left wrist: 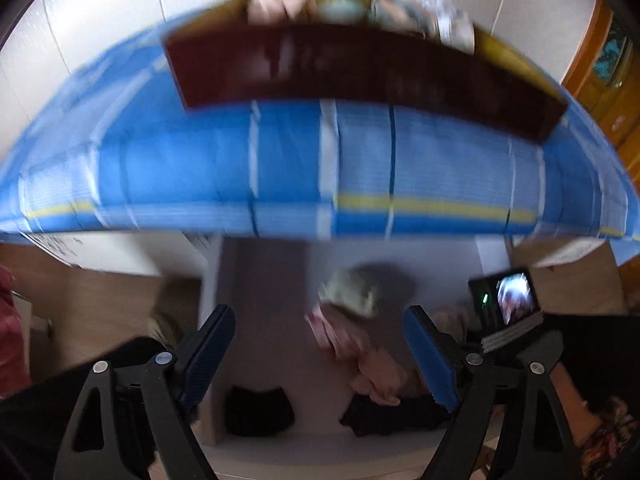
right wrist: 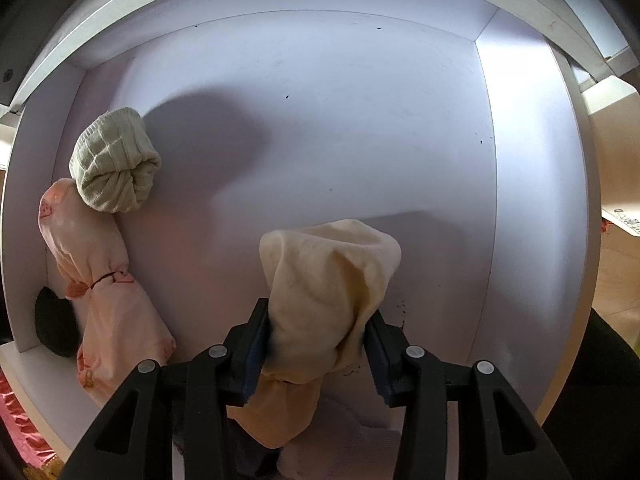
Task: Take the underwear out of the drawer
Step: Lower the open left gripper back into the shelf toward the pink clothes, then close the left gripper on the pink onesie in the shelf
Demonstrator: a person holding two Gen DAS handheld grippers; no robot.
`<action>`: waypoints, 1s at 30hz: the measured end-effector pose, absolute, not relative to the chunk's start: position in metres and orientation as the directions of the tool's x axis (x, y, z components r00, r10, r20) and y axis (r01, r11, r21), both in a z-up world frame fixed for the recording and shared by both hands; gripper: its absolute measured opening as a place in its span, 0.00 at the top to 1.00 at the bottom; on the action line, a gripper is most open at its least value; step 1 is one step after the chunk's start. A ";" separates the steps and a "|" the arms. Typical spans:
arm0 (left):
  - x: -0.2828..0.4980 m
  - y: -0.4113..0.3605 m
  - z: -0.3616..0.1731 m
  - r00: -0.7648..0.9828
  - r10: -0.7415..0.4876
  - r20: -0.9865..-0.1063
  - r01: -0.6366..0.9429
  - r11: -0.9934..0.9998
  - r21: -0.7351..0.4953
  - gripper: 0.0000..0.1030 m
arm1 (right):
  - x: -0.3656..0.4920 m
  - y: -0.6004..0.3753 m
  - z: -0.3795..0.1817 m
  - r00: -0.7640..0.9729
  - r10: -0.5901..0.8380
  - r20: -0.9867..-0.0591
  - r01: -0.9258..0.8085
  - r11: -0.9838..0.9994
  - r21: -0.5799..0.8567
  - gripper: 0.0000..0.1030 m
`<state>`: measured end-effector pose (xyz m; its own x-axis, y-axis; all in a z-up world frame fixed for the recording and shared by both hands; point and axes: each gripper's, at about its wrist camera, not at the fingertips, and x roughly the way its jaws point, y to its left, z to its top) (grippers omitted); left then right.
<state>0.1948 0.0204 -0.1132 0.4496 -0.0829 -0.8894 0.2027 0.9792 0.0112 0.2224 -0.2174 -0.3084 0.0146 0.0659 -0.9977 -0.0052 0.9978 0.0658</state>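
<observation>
While the right gripper (right wrist: 316,344) points down into the white drawer (right wrist: 532,208), its fingers (right wrist: 256,344) are clamped on a cream-yellow piece of underwear (right wrist: 332,280), a soft, crumpled bundle that bulges above the pads and trails below them. Against the drawer's left wall lie a pale green rolled piece (right wrist: 114,162), ribbed and tucked into a ball, and a long pink bundle (right wrist: 100,280) tied at its middle with a dark band; a black item (right wrist: 54,326) sits just beside it. The left gripper (left wrist: 320,360) hangs over the same drawer, its blue-padded fingers (left wrist: 210,356) spread wide with nothing between them. Beyond it, blurred, a blue checked bed (left wrist: 280,160) carries a dark wooden tray (left wrist: 360,72).
</observation>
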 end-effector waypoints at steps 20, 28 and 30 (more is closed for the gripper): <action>0.206 0.020 -0.278 0.060 -0.225 -0.973 -0.008 0.974 -0.226 0.11 | 0.216 -0.217 -0.308 0.011 0.076 -0.997 -0.005 0.997 0.076 0.57; 0.216 -0.007 -0.330 -0.053 -0.251 -0.967 -0.031 0.968 -0.250 0.09 | 0.207 -0.239 -0.291 0.034 0.168 -0.985 0.106 0.980 0.171 0.43; 0.217 -0.011 -0.333 -0.043 -0.237 -0.971 -0.020 0.971 -0.236 0.09 | 0.203 -0.244 -0.292 0.029 0.172 -0.985 0.127 0.976 0.175 0.42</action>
<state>0.2174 -0.0112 -0.3333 -0.0426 -0.2370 -0.9706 -0.0197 0.9715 -0.2363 0.2026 -0.2436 -0.2920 0.0293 0.1724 -0.9846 0.1269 0.9764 0.1748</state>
